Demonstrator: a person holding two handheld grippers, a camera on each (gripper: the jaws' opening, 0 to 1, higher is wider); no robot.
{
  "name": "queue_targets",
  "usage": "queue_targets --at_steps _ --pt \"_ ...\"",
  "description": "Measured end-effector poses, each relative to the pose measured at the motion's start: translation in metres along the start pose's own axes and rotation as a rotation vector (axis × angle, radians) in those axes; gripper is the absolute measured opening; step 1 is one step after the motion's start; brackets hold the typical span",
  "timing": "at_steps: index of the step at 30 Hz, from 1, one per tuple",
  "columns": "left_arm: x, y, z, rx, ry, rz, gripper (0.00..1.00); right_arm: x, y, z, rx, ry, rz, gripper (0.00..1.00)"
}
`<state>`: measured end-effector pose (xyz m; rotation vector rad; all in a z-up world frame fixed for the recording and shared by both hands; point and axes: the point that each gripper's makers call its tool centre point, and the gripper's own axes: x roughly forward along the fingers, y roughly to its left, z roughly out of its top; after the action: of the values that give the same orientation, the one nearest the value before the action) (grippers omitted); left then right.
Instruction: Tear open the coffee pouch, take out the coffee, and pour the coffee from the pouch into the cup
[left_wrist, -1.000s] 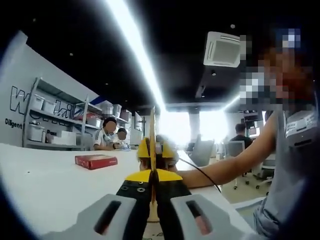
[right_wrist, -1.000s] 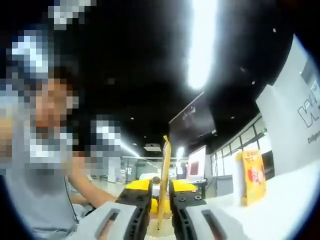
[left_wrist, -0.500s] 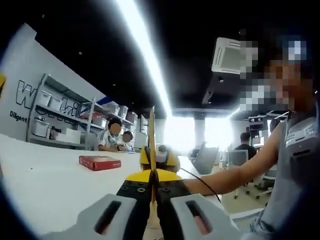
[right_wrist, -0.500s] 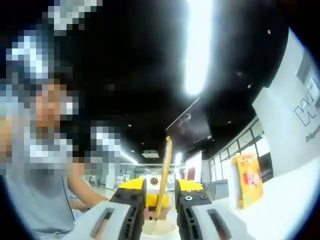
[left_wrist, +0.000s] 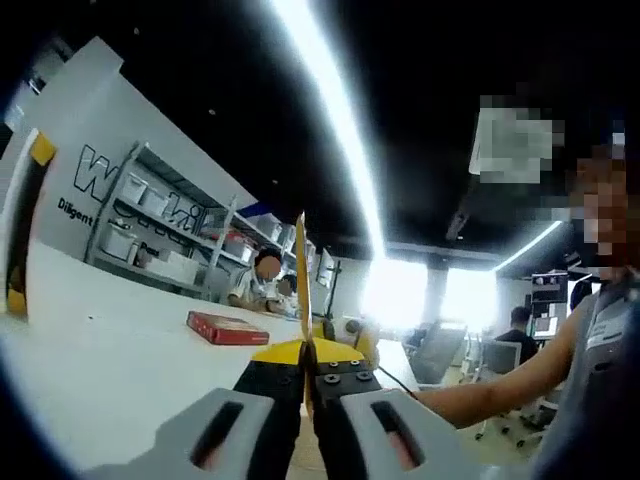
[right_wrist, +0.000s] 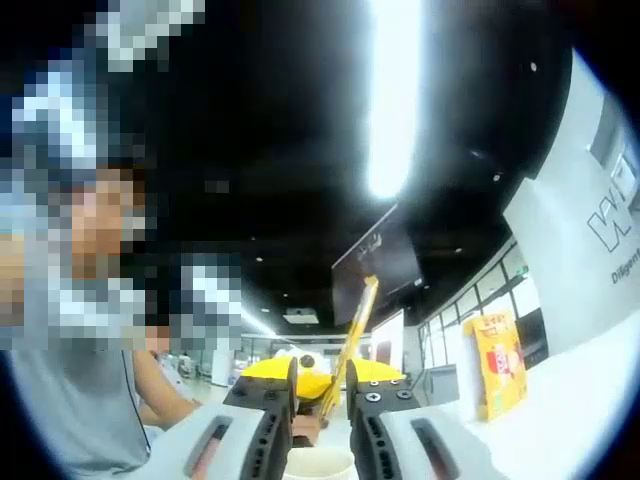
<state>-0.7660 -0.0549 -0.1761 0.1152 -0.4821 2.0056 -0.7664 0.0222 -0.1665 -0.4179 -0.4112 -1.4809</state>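
My left gripper (left_wrist: 306, 352) is shut on a thin yellow coffee pouch (left_wrist: 301, 285), which I see edge-on rising from its jaws. In the right gripper view the same pouch (right_wrist: 351, 335) leans to the right across the gap of my right gripper (right_wrist: 320, 385), whose jaws stand a little apart. Low between those jaws lies a white cup's rim (right_wrist: 318, 463), right below the pouch's lower end. The left gripper's yellow tips (right_wrist: 268, 368) show behind the pouch. The right gripper's yellow tips (left_wrist: 350, 333) show beyond it.
A red box (left_wrist: 227, 328) lies on the white table (left_wrist: 110, 350), and a yellow carton (right_wrist: 497, 362) stands upright on it near a white wall. The person's bare forearm (left_wrist: 480, 390) reaches in from the right. Shelves and seated people fill the background.
The left gripper view has rolled, so the table now slopes more. In the right gripper view the pouch has tipped from upright to leaning right; the right jaws have spread apart and the cup's rim has appeared.
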Motion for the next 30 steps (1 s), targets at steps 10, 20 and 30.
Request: queue_targets --at_steps 10,20,30 --pt "-0.032 0.021 0.026 -0.065 -0.04 0.102 0.03 -0.001 -0.002 0.0 0.009 0.0 0.011 0.2" --pt "-0.09 0.062 0.04 0.052 0.035 0.33 0.03 0.001 0.001 -0.006 0.014 0.017 0.023 0.2" --pt "-0.15 0.095 0.067 0.142 0.113 0.538 0.03 0.003 0.005 -0.009 0.022 0.026 0.028 0.2"
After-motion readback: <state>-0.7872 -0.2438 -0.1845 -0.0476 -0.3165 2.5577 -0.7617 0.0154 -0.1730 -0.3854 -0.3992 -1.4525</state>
